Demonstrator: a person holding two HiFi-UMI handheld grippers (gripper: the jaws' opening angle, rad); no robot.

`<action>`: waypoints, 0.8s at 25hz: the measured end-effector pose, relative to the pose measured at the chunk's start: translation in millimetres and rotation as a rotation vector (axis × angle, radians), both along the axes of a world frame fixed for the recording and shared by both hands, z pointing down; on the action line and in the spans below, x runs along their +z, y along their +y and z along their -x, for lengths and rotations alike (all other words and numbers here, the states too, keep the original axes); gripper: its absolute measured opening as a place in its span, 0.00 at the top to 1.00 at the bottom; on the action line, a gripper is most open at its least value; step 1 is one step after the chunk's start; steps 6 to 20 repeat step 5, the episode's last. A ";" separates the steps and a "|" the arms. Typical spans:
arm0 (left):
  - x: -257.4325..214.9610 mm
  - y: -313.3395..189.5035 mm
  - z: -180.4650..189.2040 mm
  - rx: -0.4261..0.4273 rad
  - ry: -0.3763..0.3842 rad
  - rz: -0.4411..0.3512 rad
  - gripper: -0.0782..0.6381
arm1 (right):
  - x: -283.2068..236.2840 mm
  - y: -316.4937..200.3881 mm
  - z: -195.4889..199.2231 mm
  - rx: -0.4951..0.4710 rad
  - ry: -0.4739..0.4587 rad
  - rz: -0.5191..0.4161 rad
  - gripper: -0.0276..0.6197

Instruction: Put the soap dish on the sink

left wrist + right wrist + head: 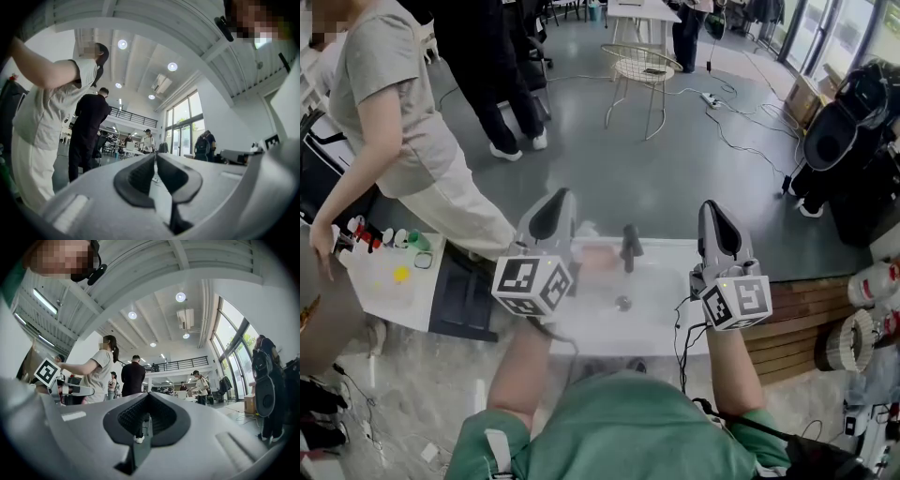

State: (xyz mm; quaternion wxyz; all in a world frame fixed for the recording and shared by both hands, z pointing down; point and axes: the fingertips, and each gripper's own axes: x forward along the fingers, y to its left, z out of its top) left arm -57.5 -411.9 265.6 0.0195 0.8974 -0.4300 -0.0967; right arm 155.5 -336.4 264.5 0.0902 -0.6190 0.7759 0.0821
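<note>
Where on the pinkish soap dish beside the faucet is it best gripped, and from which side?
Probably its left rim, from above on the left with the left gripper: the soap dish lies flat on the sink, and the faucet stands close on its right, blocking that side. Finer shape is blurred.

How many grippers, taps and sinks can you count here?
Grippers: 2, the left gripper and the right gripper
Taps: 1, the dark tap
Sinks: 1, the white sink
Total: 4
</note>
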 end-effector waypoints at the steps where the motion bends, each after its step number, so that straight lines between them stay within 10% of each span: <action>1: 1.1 0.4 0.7 -0.001 0.000 0.001 0.87 | 0.5 0.7 0.7 0.000 0.001 0.000 0.97; 20: 5.4 -0.5 1.1 -0.003 -0.001 0.009 0.87 | 2.5 1.5 1.0 0.004 -0.006 0.010 0.97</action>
